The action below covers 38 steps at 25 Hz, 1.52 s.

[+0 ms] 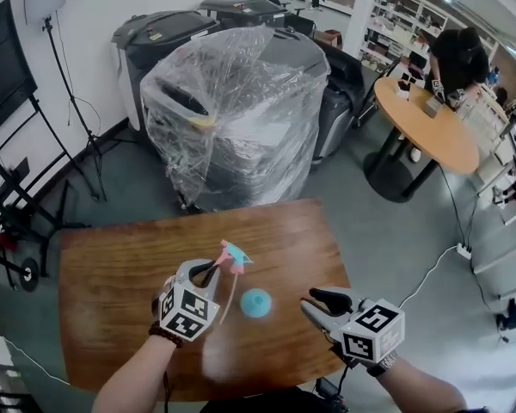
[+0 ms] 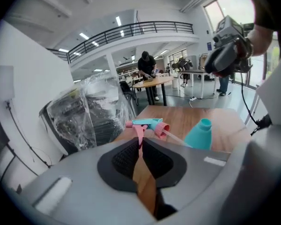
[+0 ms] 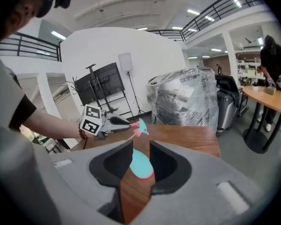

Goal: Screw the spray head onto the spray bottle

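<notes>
Left gripper [image 2: 140, 146]: clenched on the pink trigger of the spray head [image 1: 235, 255], holding it in the air over the table [image 1: 112, 274].
Right gripper [image 3: 141, 149]: released. The jaws stand apart with nothing pressed between them, and the bottle shows beyond the tips.
Spray bottle [image 1: 256, 302]: upright on the table between the two grippers, neck bare, unheld.
Dip tube [image 2: 175, 138]: hangs from the pink collar beside the bottle, apparently not in the neck.
Done: only the head is in hand.
Left to do: steady the bottle, feed the tube in, seat the collar, twist it tight.
</notes>
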Tool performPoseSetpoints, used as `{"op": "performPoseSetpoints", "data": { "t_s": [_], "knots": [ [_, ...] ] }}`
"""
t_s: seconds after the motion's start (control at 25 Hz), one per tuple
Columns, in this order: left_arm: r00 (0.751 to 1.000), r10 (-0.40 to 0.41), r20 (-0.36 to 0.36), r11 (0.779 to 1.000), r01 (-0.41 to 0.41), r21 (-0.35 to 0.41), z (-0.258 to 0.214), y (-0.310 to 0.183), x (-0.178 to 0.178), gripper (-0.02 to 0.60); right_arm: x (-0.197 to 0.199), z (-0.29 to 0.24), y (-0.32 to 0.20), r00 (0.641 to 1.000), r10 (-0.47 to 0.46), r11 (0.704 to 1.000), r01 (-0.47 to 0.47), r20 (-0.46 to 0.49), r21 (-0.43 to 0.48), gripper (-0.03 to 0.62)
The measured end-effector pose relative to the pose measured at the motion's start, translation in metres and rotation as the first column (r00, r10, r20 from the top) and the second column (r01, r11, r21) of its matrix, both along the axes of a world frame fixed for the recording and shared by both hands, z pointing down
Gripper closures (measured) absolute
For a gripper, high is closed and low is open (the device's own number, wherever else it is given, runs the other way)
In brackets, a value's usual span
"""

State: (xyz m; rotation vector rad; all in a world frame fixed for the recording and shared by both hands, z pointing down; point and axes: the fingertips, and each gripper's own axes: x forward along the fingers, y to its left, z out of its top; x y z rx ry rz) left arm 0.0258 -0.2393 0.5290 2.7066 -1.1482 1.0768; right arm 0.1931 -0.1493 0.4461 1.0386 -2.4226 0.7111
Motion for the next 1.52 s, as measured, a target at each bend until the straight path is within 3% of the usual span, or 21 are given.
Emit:
{"op": "performPoseSetpoints", "data": {
  "t_s": [0.16,0.24,0.36,0.52,0.72,0.84,0.96,1.12,1.24,1.36,1.52],
  "knots": [
    [0.985,0.171,0.008,0.975,-0.170,0.139,-0.047,0.033,0.010,0.540,-0.026,-0.012,0.006,0.989,-0.103,0.992,0.110,0.109,-0.068,0.454],
    [0.967,0.255,0.009,0.948,-0.252,0.197,-0.070,0.052,0.016,0.540,-0.038,-0.019,0.011,0.970,-0.180,0.977,0.196,0.162,-0.089,0.432],
    [0.934,0.356,-0.013,0.902,-0.340,0.267,-0.105,0.080,0.021,0.540,-0.053,-0.028,0.022,0.931,-0.328,0.935,0.344,0.163,-0.082,0.410],
    [0.883,0.467,-0.041,0.839,-0.428,0.334,-0.145,0.116,0.026,0.540,-0.071,-0.044,0.043,0.846,-0.484,0.854,0.512,0.224,-0.087,0.365],
    [0.821,0.571,0.002,0.753,-0.525,0.398,-0.181,0.155,0.033,0.540,-0.089,-0.079,0.074,0.686,-0.594,0.718,0.688,0.420,-0.107,0.365],
    [0.785,0.618,0.049,0.702,-0.578,0.416,-0.190,0.173,0.036,0.540,-0.098,-0.093,0.094,0.614,-0.660,0.638,0.762,0.432,-0.108,0.365],
    [0.761,0.642,0.089,0.665,-0.611,0.429,-0.194,0.184,0.039,0.540,-0.107,-0.097,0.109,0.580,-0.720,0.587,0.802,0.381,-0.110,0.365],
    [0.747,0.653,0.128,0.637,-0.633,0.440,-0.195,0.189,0.042,0.540,-0.117,-0.096,0.119,0.561,-0.761,0.559,0.822,0.326,-0.109,0.385],
    [0.742,0.658,0.127,0.632,-0.637,0.442,-0.196,0.189,0.043,0.540,-0.118,-0.094,0.120,0.567,-0.771,0.565,0.819,0.290,-0.102,0.439],
    [0.742,0.659,0.127,0.632,-0.637,0.442,-0.192,0.189,0.046,0.540,-0.115,-0.087,0.119,0.585,-0.773,0.580,0.808,0.246,-0.098,0.470],
    [0.749,0.656,0.095,0.653,-0.626,0.426,-0.187,0.187,0.049,0.535,-0.110,-0.084,0.115,0.606,-0.768,0.603,0.793,0.205,-0.084,0.473]
  ]
}}
